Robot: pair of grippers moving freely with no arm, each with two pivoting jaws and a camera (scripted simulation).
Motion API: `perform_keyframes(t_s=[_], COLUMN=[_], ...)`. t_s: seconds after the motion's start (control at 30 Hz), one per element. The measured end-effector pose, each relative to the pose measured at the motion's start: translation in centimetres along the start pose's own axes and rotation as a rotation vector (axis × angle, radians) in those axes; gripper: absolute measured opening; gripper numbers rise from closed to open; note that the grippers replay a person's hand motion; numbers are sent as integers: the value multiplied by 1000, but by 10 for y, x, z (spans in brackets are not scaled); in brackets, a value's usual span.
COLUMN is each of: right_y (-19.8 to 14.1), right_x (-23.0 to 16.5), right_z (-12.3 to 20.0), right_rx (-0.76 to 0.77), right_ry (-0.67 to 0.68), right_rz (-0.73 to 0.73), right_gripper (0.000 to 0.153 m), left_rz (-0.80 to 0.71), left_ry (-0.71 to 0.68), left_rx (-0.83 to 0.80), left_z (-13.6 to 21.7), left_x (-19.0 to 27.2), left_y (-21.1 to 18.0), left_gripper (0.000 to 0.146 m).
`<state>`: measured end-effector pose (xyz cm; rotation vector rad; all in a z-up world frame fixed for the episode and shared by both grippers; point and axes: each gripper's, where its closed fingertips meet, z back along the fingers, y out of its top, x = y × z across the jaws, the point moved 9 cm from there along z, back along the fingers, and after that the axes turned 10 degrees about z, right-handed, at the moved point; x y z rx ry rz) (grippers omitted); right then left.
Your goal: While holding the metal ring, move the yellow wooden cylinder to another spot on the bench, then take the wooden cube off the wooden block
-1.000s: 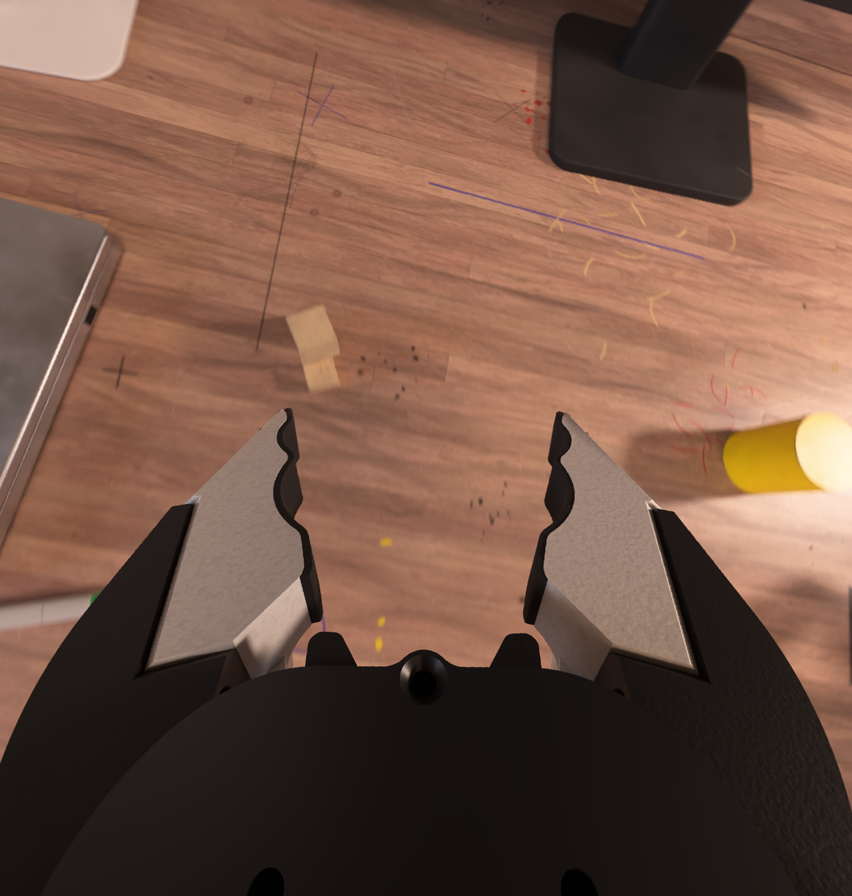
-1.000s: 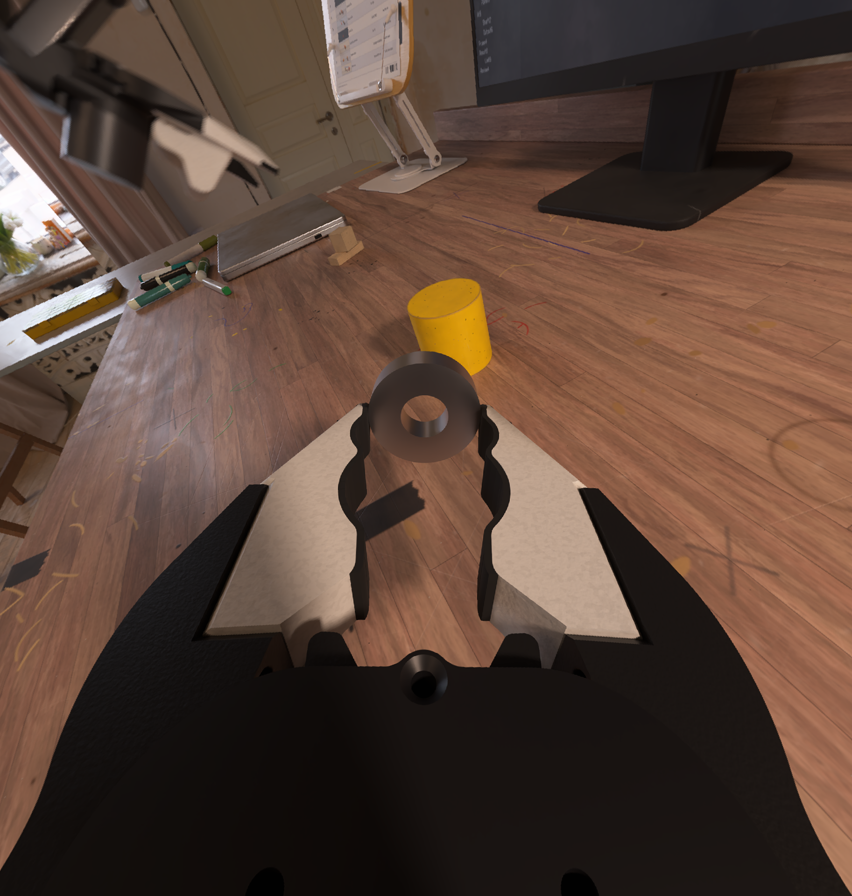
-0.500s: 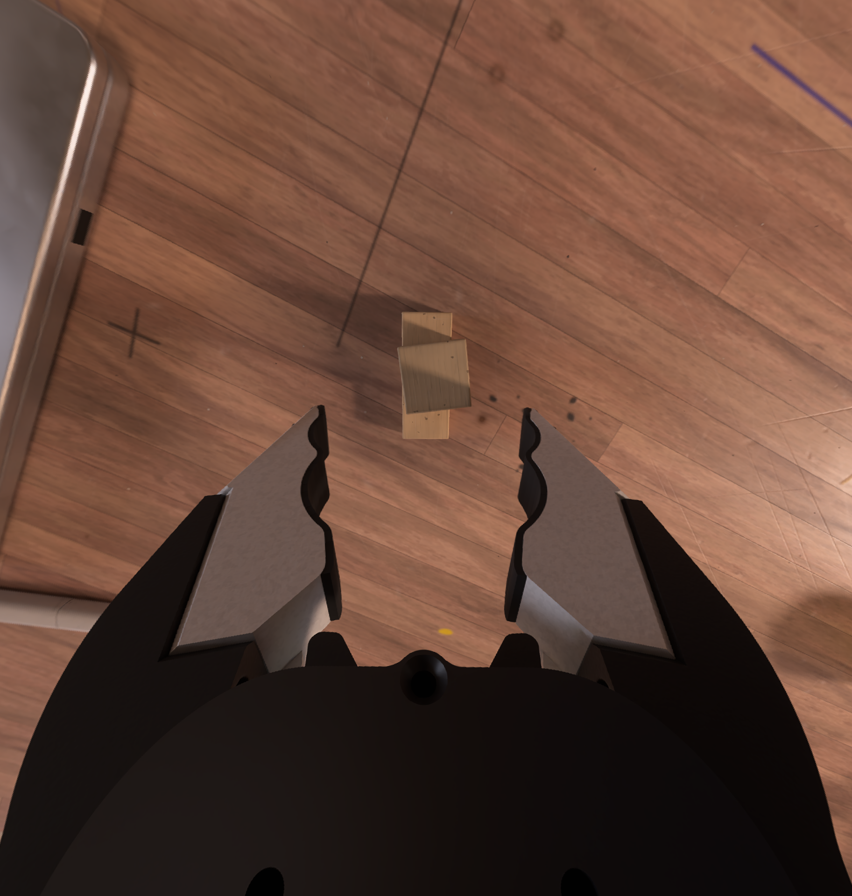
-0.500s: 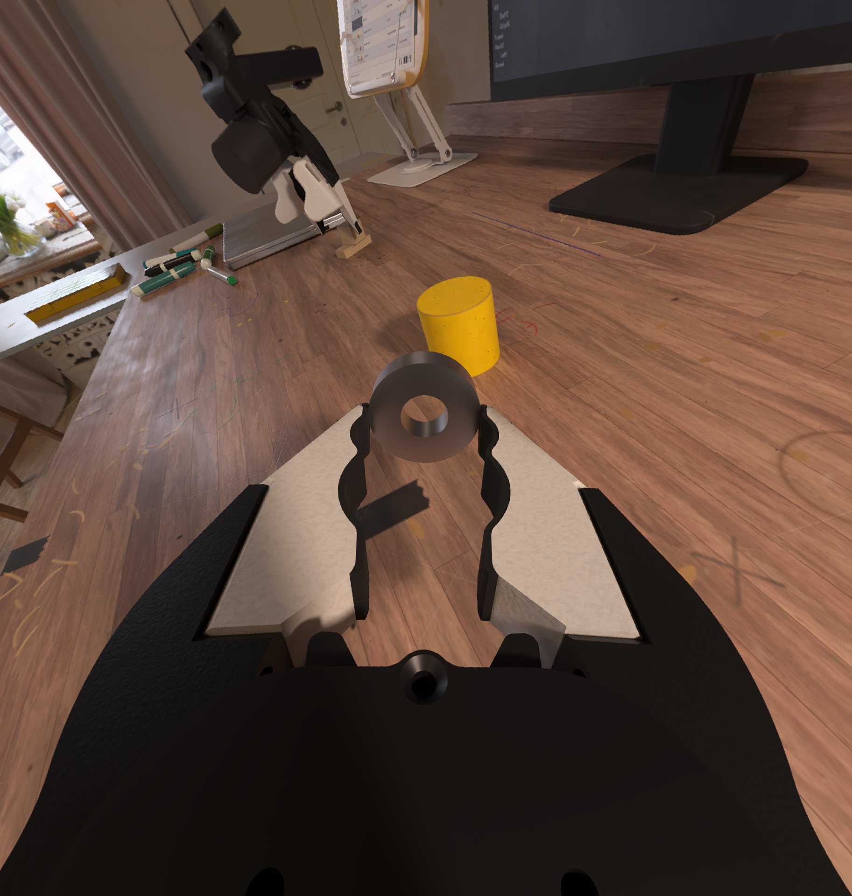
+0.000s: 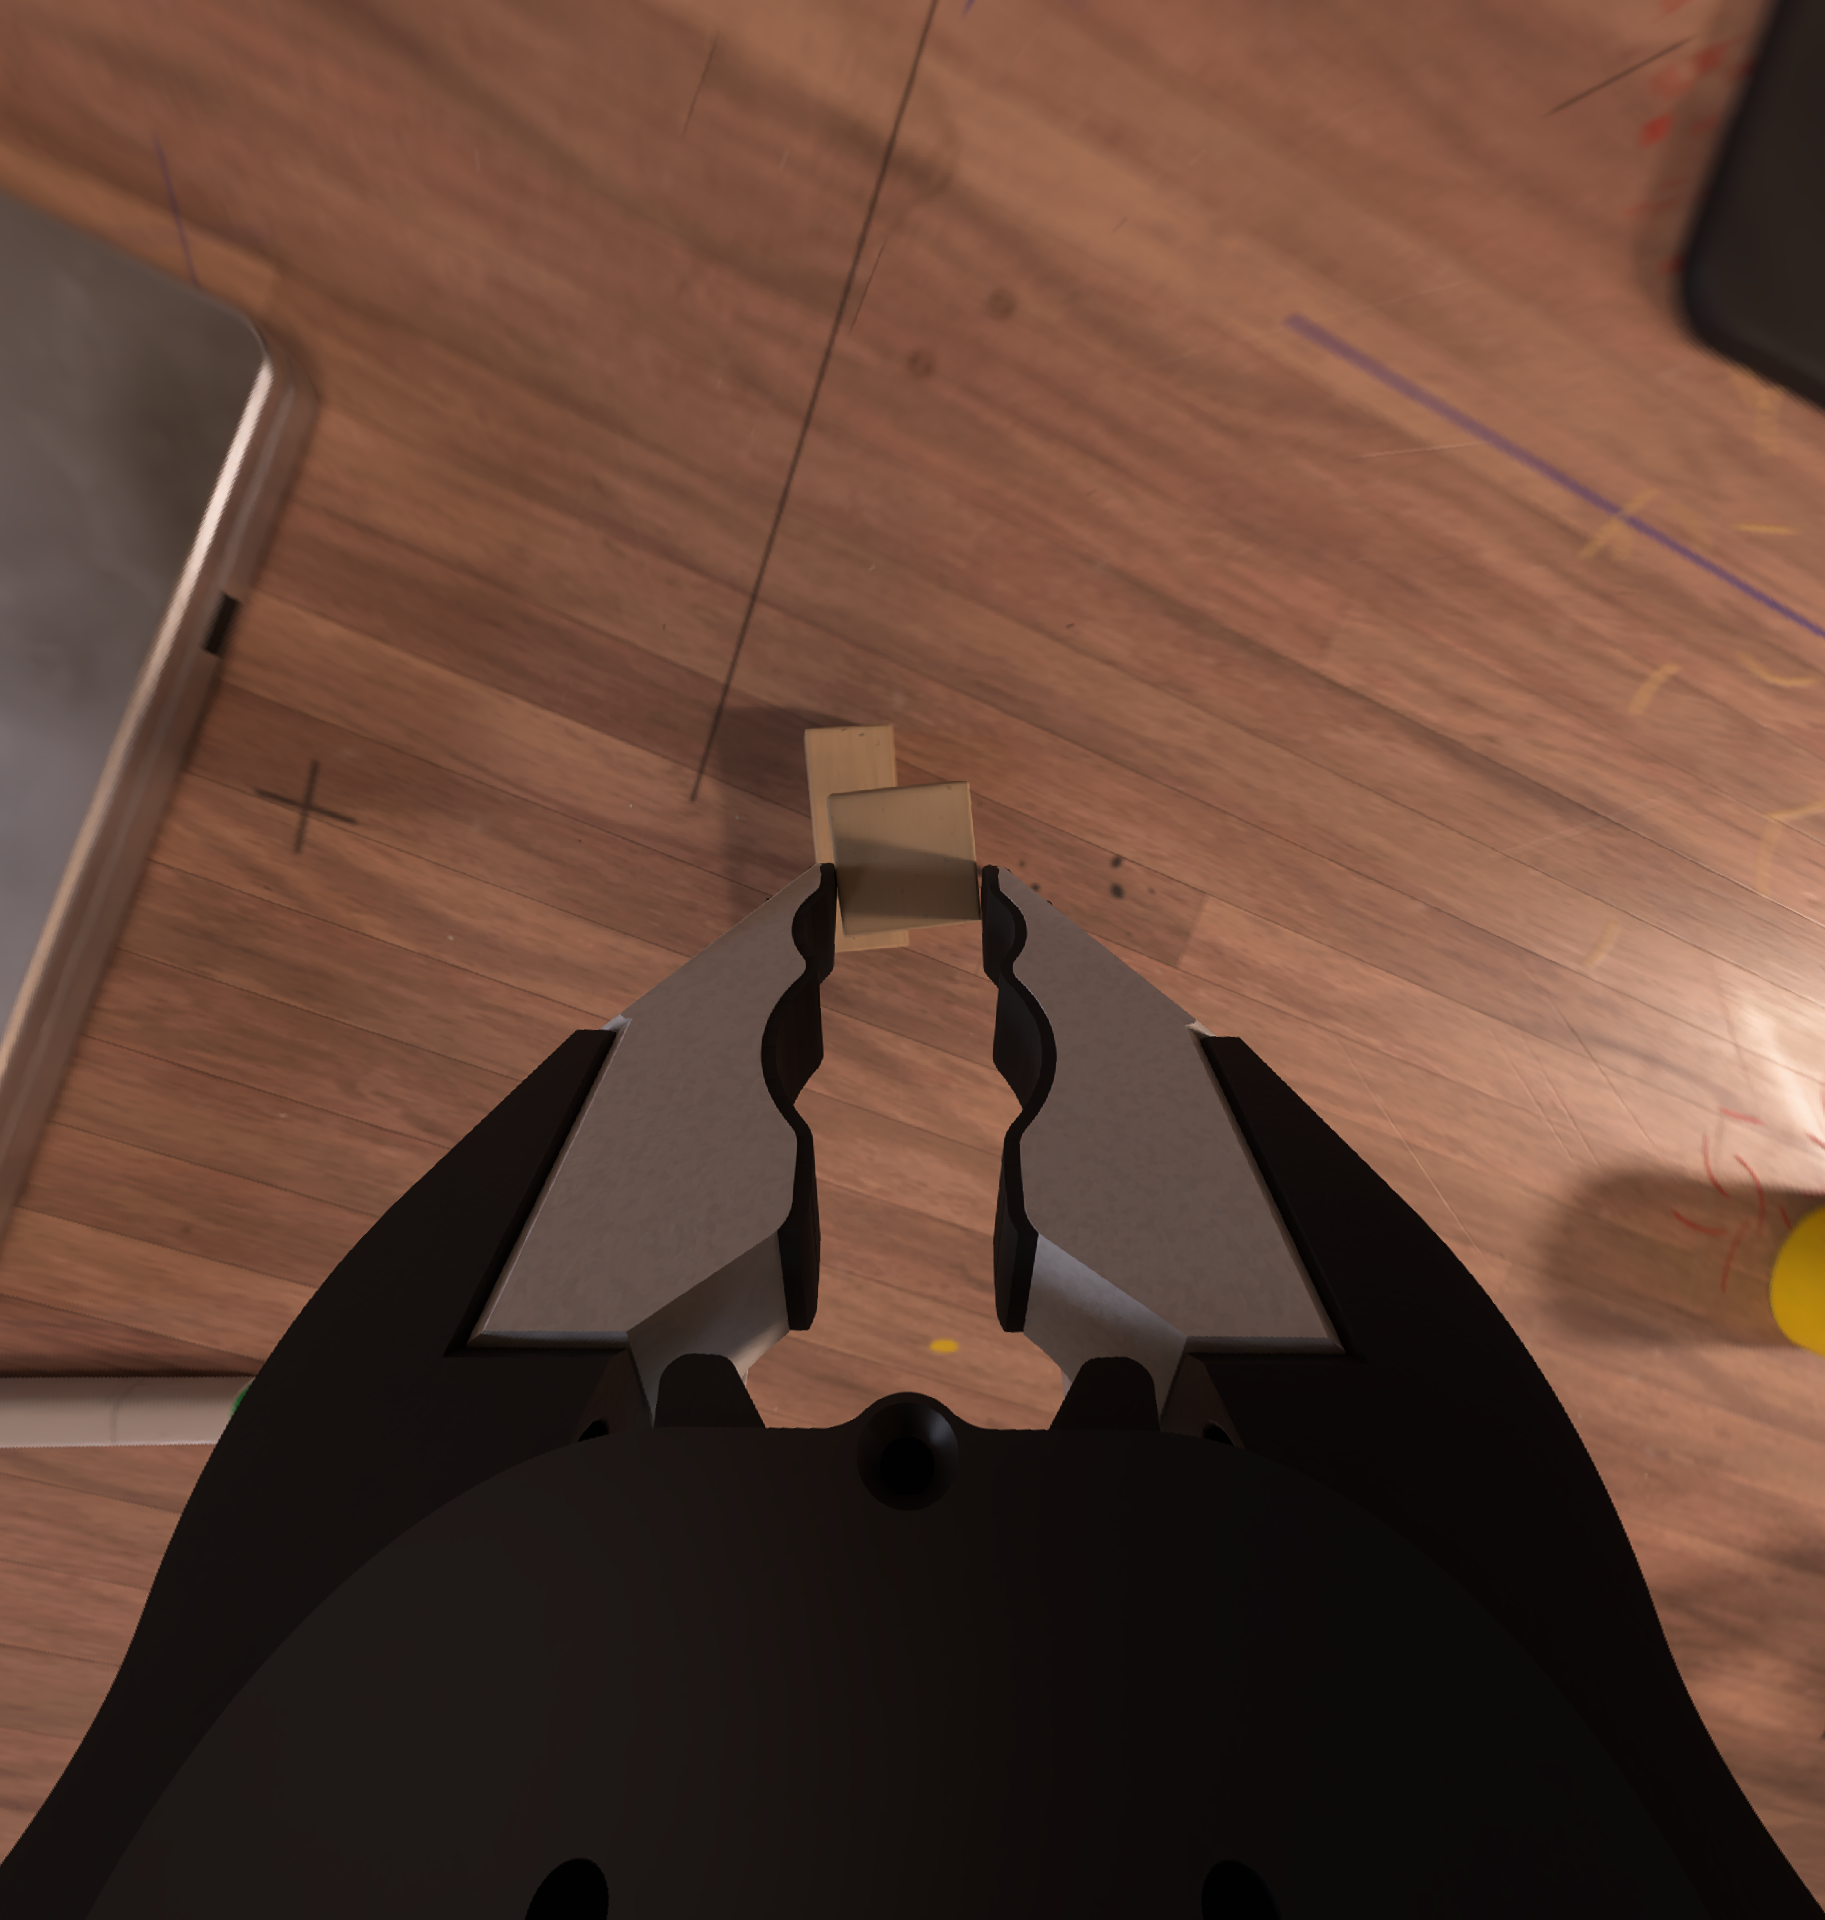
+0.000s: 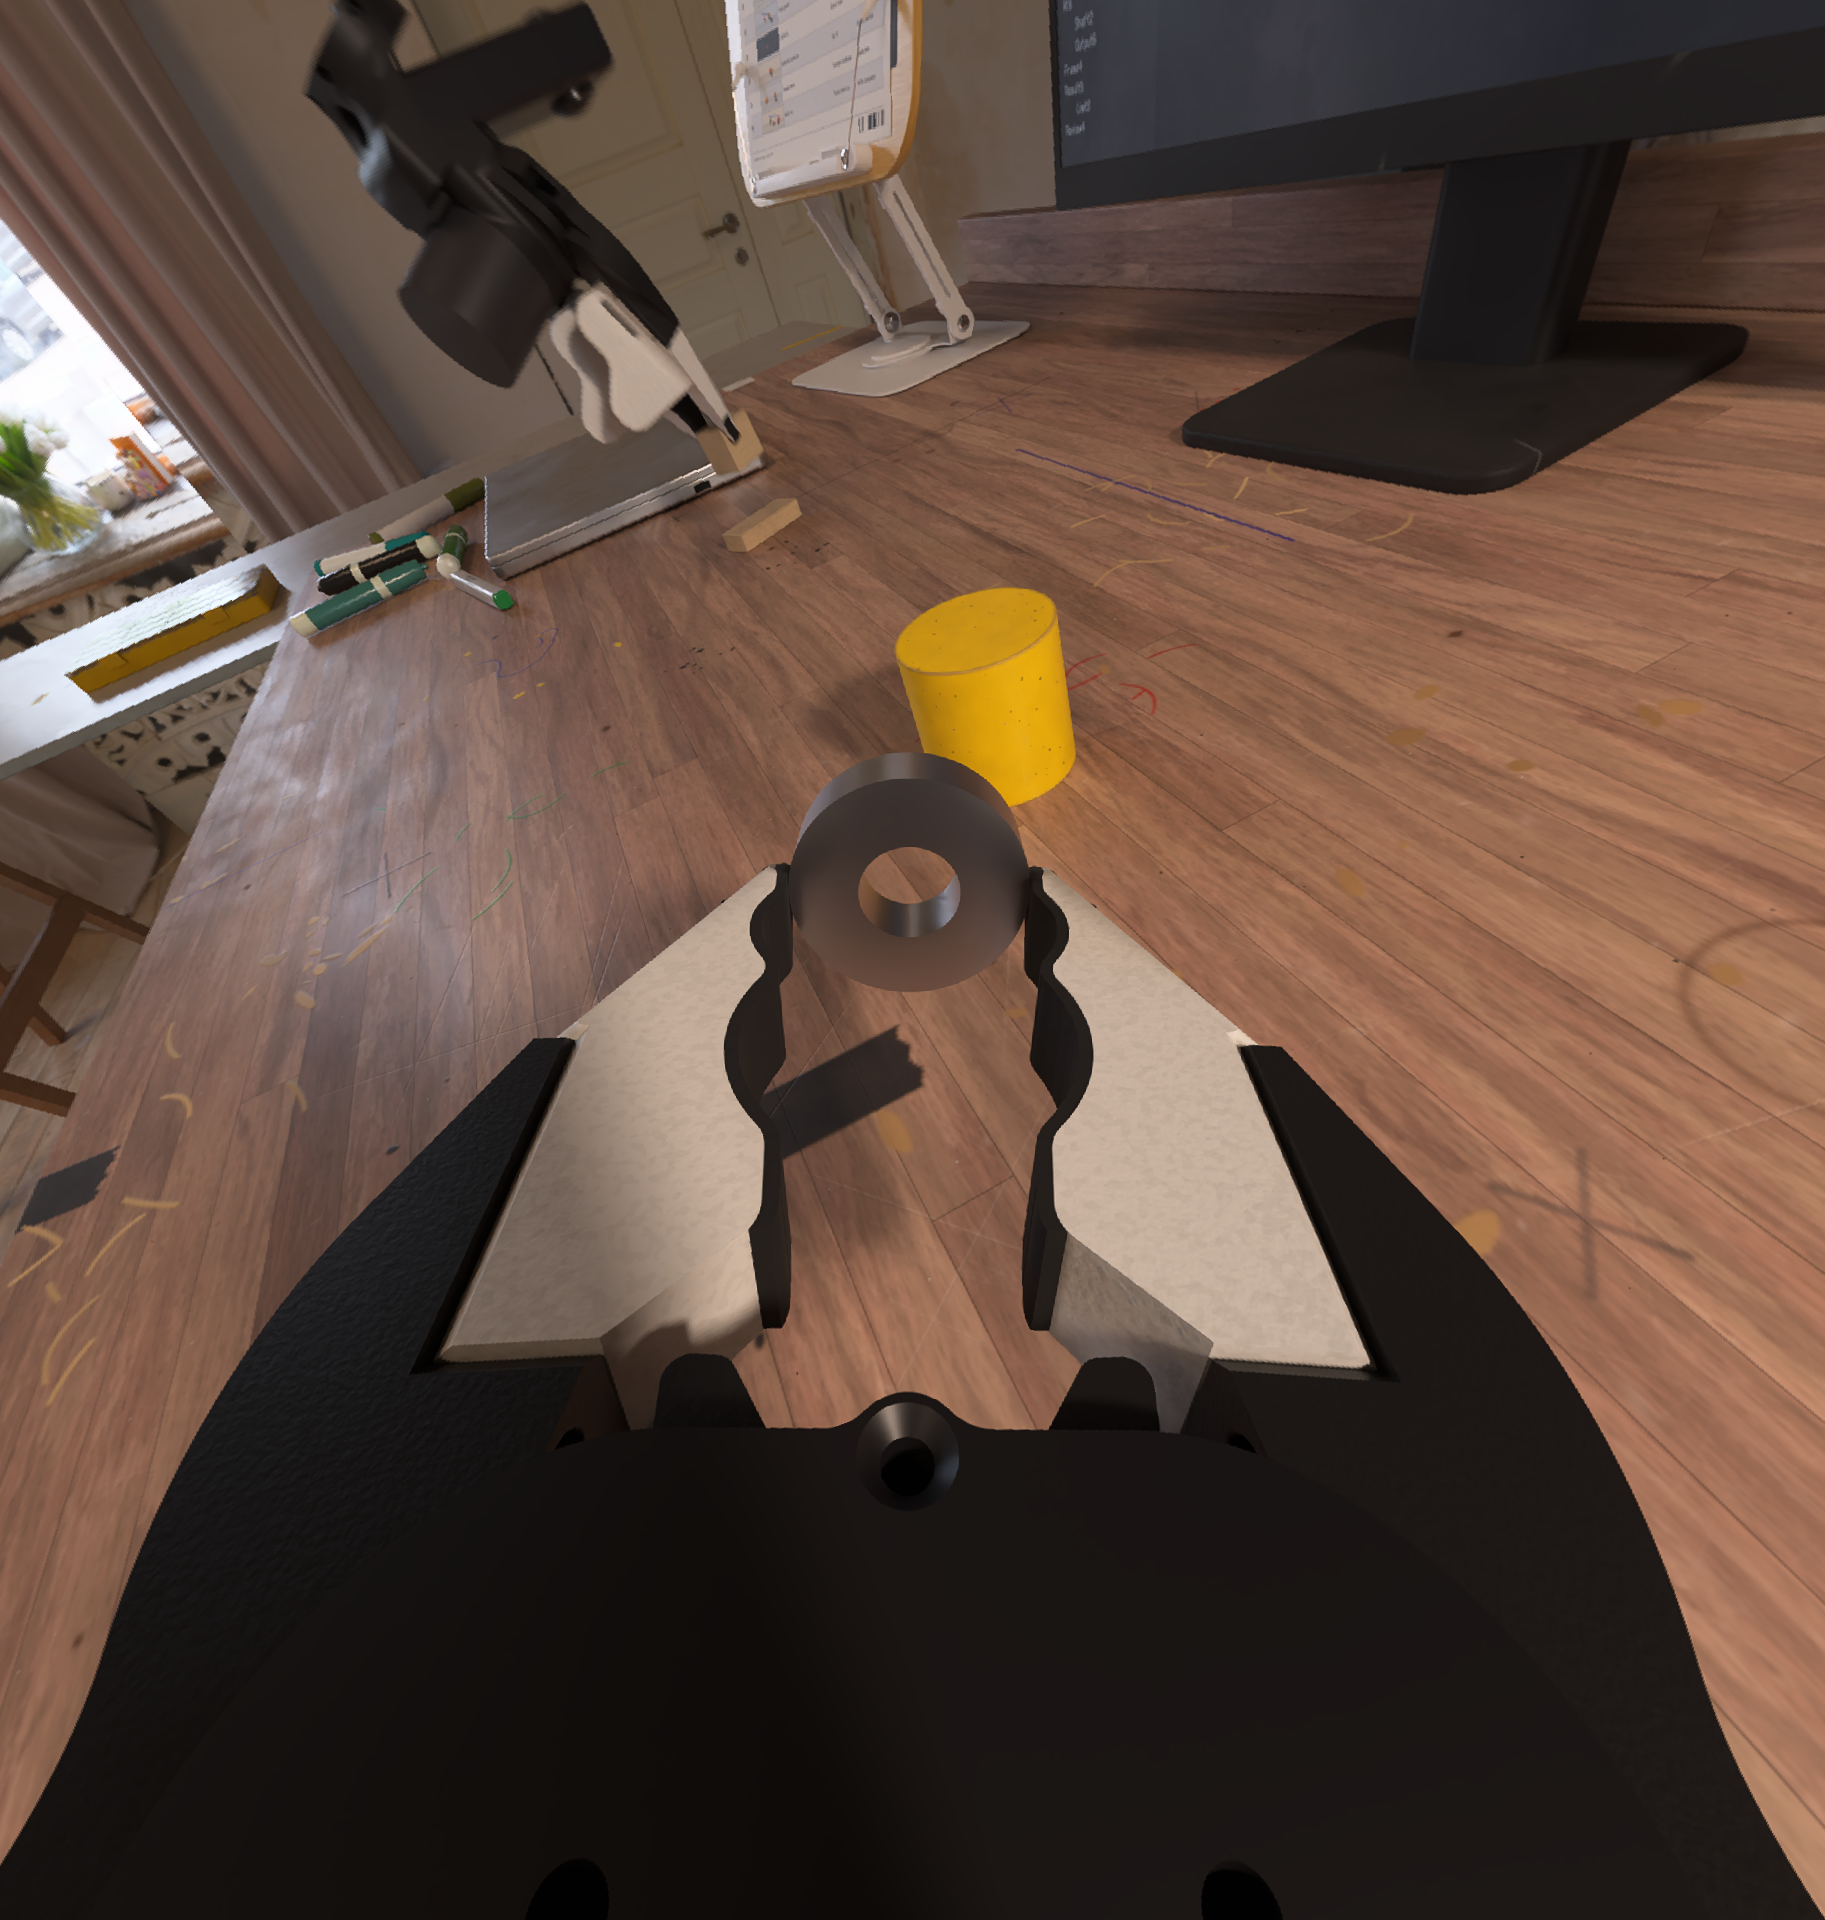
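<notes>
My left gripper (image 5: 906,883) is shut on the pale wooden cube (image 5: 903,868). It holds the cube above the flat wooden block (image 5: 851,758), which lies on the bench. In the right wrist view the left gripper (image 6: 726,431) holds the cube (image 6: 739,449) in the air, clear of the block (image 6: 762,523). My right gripper (image 6: 908,914) is shut on the dark metal ring (image 6: 908,888), held above the bench. The yellow wooden cylinder (image 6: 991,696) stands upright just beyond the ring. It also shows at the right edge of the left wrist view (image 5: 1822,1288).
A closed grey laptop (image 5: 77,623) lies left of the block, also seen in the right wrist view (image 6: 607,499). Several markers (image 6: 399,582) lie near it. A black monitor base (image 6: 1469,405) and a white tablet stand (image 6: 908,353) sit at the back.
My left gripper came down over the cube, shut on it and lifted it off the block. My right gripper kept the ring and barely moved.
</notes>
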<state>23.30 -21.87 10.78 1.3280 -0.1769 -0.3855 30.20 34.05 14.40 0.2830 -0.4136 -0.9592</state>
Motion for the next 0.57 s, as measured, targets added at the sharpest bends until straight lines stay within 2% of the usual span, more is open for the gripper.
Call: perform_keyframes(t_s=[0.1,0.17,0.3,0.37,0.43,0.5,0.57], right_y=[0,0,0,0,0,0,0], right_x=[0,0,1,1,0,-1,-1], right_z=[0,0,1,1,1,1,1], right_rx=[-2,1,12,13,11,8,6], right_ry=[0,-1,-2,-5,-9,-14,-17], right_rz=[0,-5,-11,-9,-2,6,11], right_gripper=[45,45,45,45,45,45,45], left_rz=[-90,-188,-451,-606,-738,-804,-853], left_ry=[-70,-169,-342,-459,-536,-506,-427], left_rx=[115,215,336,314,209,91,44], left_z=[38,69,113,115,102,78,58], left_x=[9,21,62,88,113,132,144], left_y=[-8,-21,-74,-112,-149,-178,-196], left_gripper=[28,28,28,28,28,28,28])
